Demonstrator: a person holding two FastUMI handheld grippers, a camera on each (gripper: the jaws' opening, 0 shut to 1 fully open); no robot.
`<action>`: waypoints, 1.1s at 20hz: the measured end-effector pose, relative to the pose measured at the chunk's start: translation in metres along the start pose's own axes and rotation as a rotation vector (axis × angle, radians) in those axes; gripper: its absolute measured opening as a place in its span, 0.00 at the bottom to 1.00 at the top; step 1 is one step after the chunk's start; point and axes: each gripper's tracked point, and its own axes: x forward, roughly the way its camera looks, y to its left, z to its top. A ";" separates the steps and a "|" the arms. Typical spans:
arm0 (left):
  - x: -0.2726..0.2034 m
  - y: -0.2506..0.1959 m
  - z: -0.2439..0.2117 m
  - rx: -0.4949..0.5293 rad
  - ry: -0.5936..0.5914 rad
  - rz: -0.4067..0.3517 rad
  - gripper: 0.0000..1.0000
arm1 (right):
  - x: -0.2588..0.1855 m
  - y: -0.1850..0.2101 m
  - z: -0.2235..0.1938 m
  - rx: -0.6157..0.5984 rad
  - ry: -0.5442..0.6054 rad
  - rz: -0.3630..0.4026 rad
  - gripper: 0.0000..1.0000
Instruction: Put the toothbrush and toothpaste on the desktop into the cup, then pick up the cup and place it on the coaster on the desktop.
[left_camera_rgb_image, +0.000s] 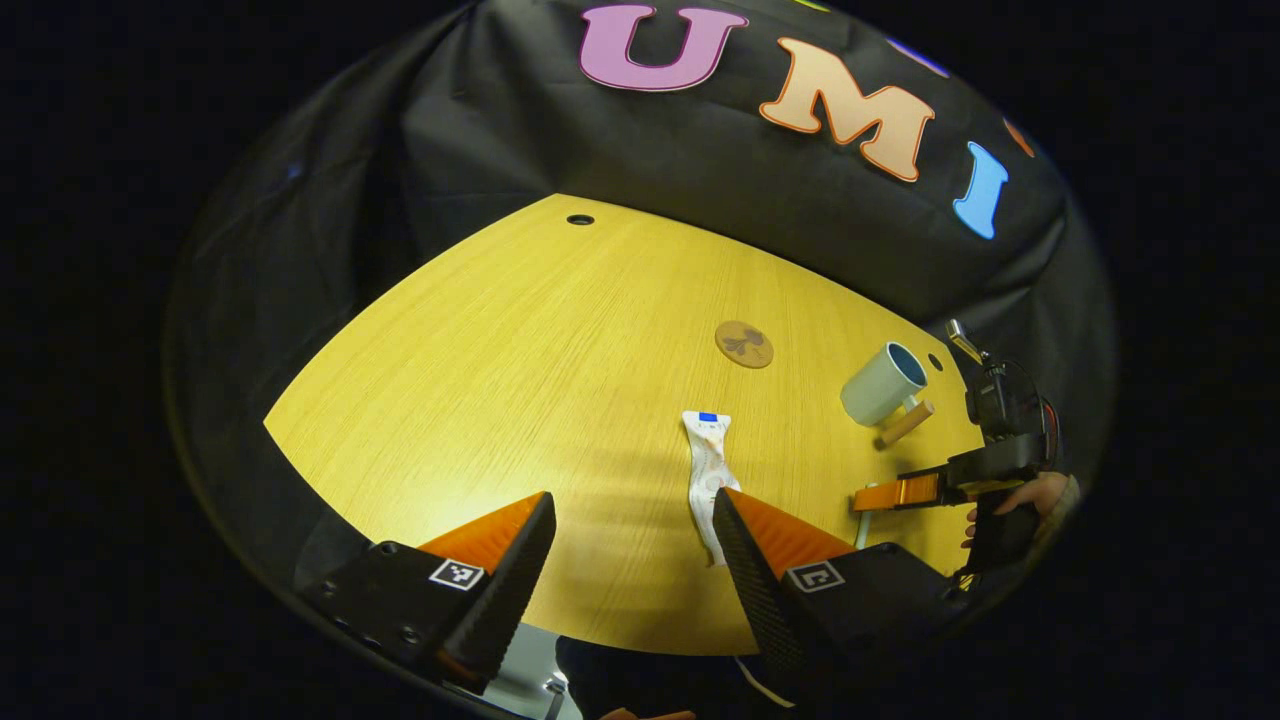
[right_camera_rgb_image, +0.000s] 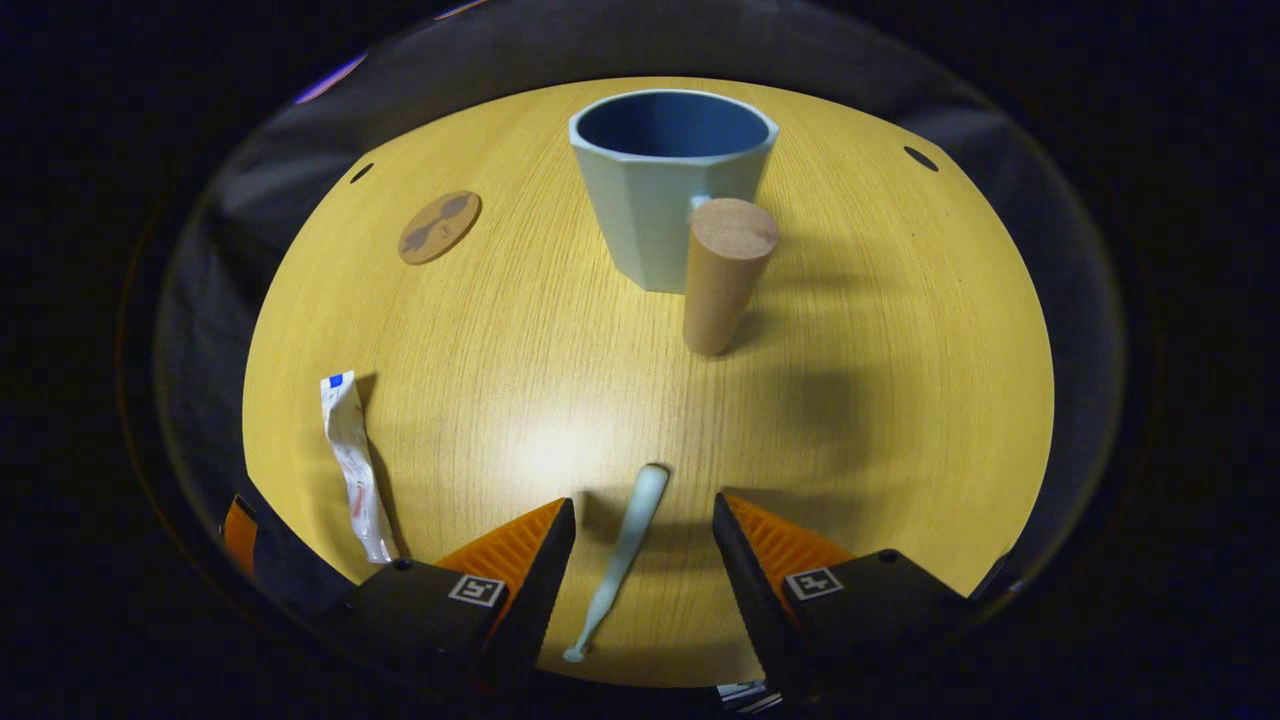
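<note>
A white toothpaste tube (left_camera_rgb_image: 706, 470) lies flat on the yellow wooden table (left_camera_rgb_image: 520, 380), touching or just inside the right finger of my open left gripper (left_camera_rgb_image: 632, 508). In the right gripper view, a pale green toothbrush (right_camera_rgb_image: 625, 545) rests on the table between the spread fingers of my open right gripper (right_camera_rgb_image: 642, 512), which do not press on it. The pale blue cup (right_camera_rgb_image: 668, 185) with a wooden peg handle (right_camera_rgb_image: 722, 270) stands upright beyond it. A round brown coaster (right_camera_rgb_image: 440, 227) sits at the far left. The toothpaste tube (right_camera_rgb_image: 353, 462) lies to the left.
The cup (left_camera_rgb_image: 884, 384) and the coaster (left_camera_rgb_image: 744, 344) stand apart on the table. The right gripper (left_camera_rgb_image: 878, 497), held by a hand (left_camera_rgb_image: 1030, 495), hovers low at the right edge. Cable holes (left_camera_rgb_image: 580, 219) mark the far side. Black cloth walls the table in.
</note>
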 end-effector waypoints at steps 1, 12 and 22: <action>0.000 -0.001 0.000 -0.002 0.003 -0.001 0.94 | 0.001 0.000 -0.001 -0.005 0.006 -0.002 0.82; 0.006 -0.001 -0.006 0.011 0.023 0.000 0.94 | 0.005 -0.011 -0.001 0.023 0.016 -0.068 0.47; 0.014 -0.008 -0.010 0.028 0.049 -0.019 0.93 | 0.004 -0.013 0.000 -0.017 -0.023 -0.029 0.08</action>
